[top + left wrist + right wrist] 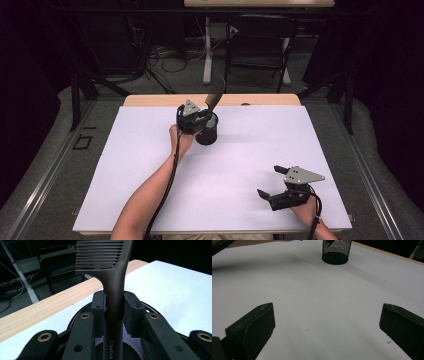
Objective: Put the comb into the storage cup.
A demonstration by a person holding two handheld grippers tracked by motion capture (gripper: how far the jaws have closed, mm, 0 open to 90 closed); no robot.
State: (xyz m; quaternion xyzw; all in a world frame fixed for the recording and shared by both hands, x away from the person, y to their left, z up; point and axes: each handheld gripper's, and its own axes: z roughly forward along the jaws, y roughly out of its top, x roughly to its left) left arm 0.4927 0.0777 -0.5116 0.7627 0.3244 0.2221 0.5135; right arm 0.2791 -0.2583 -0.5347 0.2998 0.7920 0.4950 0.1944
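At the left of the high view, the left gripper (196,120) sits at the far middle of the table (150,165), a forearm running up to it from the bottom edge; its jaws are clamped on the handle of a dark brown comb (214,100), which rises tilted above a black mesh cup (207,134); the cup stands on the white surface just beside the gripper, near the table's wooden far edge. In the left gripper view the comb (113,285) stands upright between the two pads, teeth at the top, its handle running down into the cup's mesh (132,342) below. Further right, the right gripper (272,182) rests low near the front right corner, well apart from the cup; its jaws stand wide apart with nothing between them, bare white table beneath.
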